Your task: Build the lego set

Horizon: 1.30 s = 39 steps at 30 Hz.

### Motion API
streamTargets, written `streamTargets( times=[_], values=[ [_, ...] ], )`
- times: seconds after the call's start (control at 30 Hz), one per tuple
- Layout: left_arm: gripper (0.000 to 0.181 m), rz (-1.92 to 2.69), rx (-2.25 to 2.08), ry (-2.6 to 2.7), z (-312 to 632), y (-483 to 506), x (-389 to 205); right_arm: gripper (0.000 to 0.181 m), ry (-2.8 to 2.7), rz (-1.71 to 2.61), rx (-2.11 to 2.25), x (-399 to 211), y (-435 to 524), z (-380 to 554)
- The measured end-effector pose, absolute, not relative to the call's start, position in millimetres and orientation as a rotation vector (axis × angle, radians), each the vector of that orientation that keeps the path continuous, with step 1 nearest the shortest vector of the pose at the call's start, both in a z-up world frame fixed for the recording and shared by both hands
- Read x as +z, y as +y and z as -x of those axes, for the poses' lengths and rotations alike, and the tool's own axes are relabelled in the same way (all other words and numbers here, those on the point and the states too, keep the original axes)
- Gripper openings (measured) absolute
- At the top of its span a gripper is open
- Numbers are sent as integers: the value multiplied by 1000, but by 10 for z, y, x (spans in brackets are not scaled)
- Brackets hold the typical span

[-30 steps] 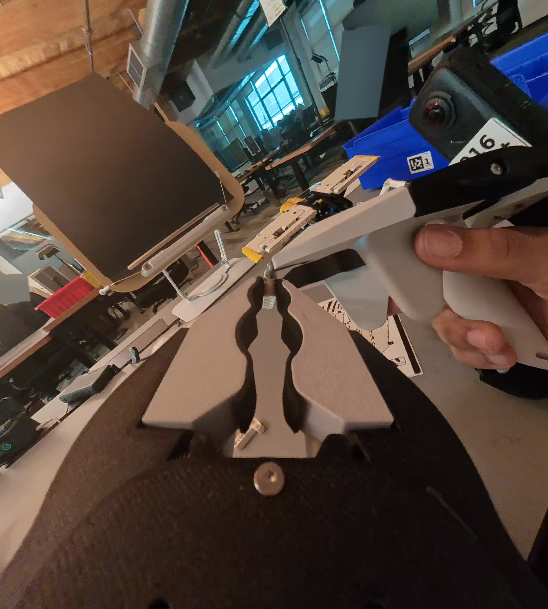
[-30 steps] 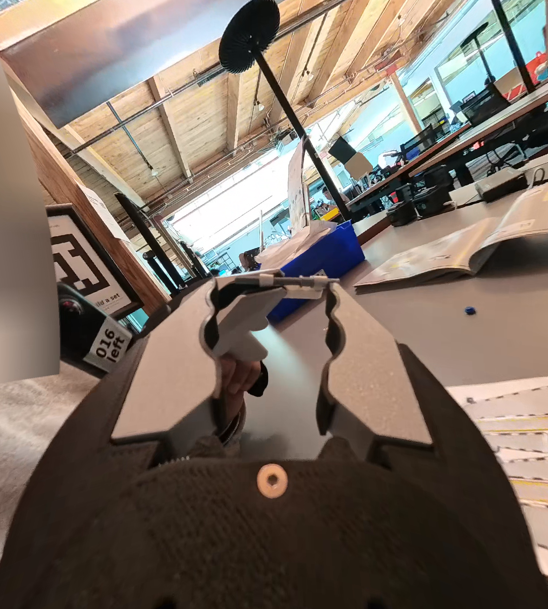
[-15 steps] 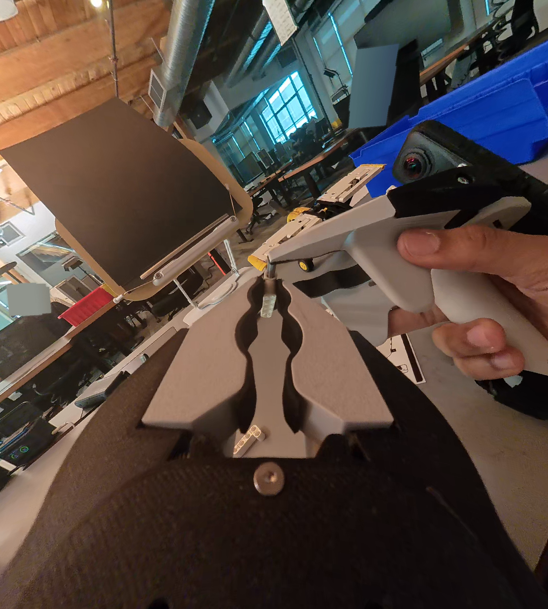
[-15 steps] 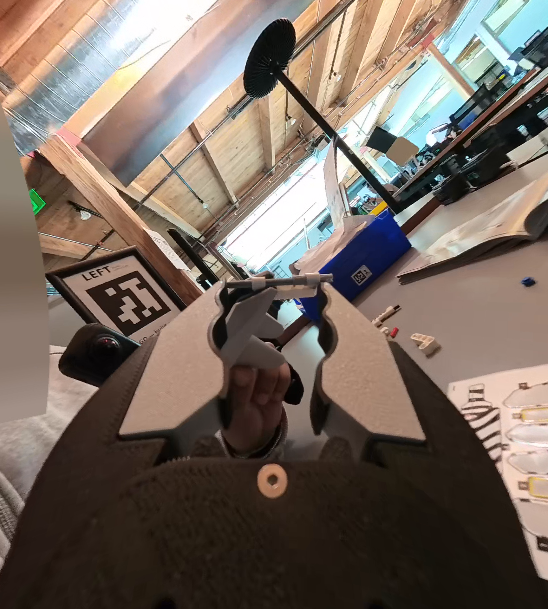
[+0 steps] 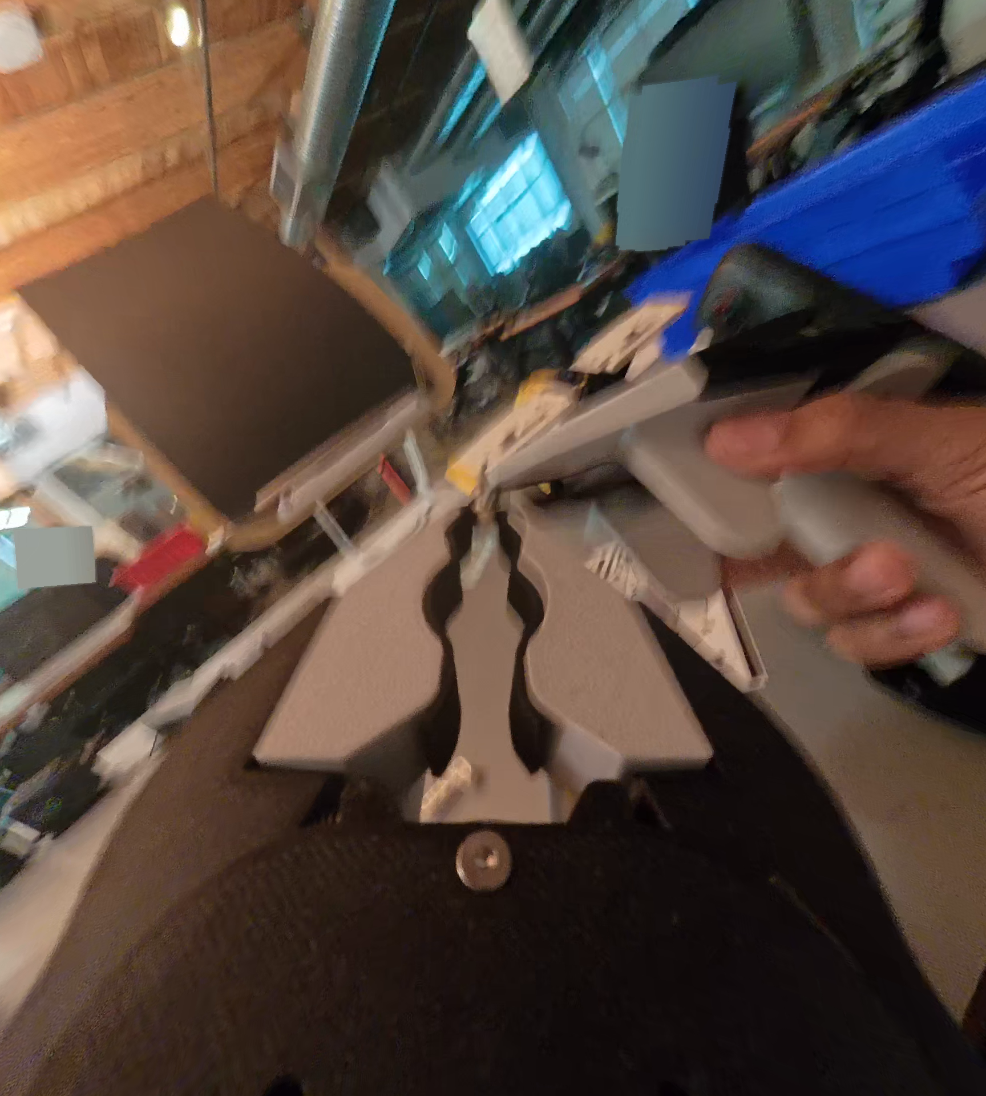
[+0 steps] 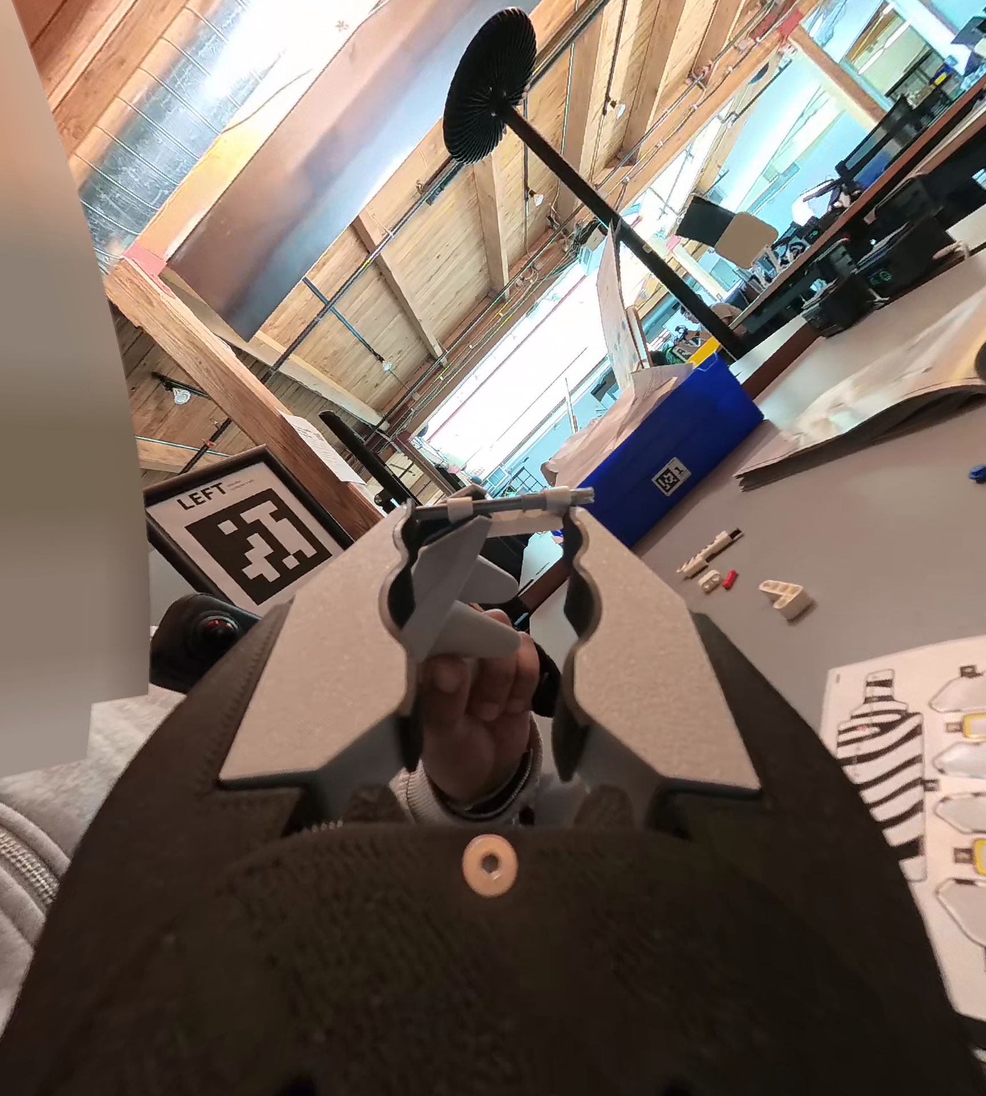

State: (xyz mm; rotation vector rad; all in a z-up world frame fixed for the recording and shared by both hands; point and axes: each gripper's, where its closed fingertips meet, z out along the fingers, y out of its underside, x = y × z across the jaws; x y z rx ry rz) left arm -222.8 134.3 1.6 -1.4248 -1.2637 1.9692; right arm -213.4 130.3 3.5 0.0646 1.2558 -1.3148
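My left gripper [image 5: 482,528] is shut on a small lego piece [image 5: 476,554], a dark axle with light bushes and a white beam. In the right wrist view this axle piece [image 6: 502,510] lies crosswise at the tips of my right gripper [image 6: 489,522]. The right jaws stand apart, with the tips at the two ends of the axle. The left gripper's grey finger [image 6: 449,581] and the hand holding it [image 6: 479,700] show between them. In the blurred left wrist view, the right gripper [image 5: 627,427] reaches in from the right and touches the piece's tip. A white and yellow lego model [image 5: 538,409] stands behind.
Loose lego parts lie on the grey table [image 6: 864,534]: a white bar [image 6: 710,548], a white angled beam [image 6: 787,596], a red bit [image 6: 729,578] and a blue bit [image 6: 981,472]. A sticker sheet [image 6: 923,771], an open booklet [image 6: 894,385] and a blue bin [image 6: 674,456] are nearby. Only a small space, under 4 cm, lies between the two pairs of fingers.
The right jaws have narrowed around the axle piece. Both grippers have tilted and shifted together, and the left wrist view is now motion-blurred. The left gripper has kept its hold.
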Motion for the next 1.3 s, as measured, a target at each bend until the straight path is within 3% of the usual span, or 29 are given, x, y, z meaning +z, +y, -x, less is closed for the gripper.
streamTargets(
  times=[0.03, 0.23, 0.33, 0.5, 0.63, 0.87, 1.3],
  values=[
    [7, 1436, 1967, -1262, 2235, 1335, -11, 18, 1200, -32, -1319, 103, 1365, 2134],
    [7, 1440, 1980, -1244, 2217, 1319, -10, 16, 1232, -39, -1312, 69, 1340, 2123],
    [7, 1424, 1989, -1225, 2204, 1329, 24, 21, 1245, -35, -1351, 81, 1324, 2137],
    [6, 1398, 2058, -1133, 2160, 1401, 130, 63, 1224, -100, -1326, 41, 1253, 2200],
    [6, 1368, 2055, -1075, 2148, 1489, 186, 80, 1154, -80, -1210, 43, 1278, 2035],
    [6, 1389, 2038, -1053, 2188, 1571, 147, 62, 1110, -16, -1234, 148, 1373, 1989],
    [6, 1390, 2093, -1025, 2196, 1622, 158, 53, 1160, 45, -1312, 178, 1453, 1996]
  ],
)
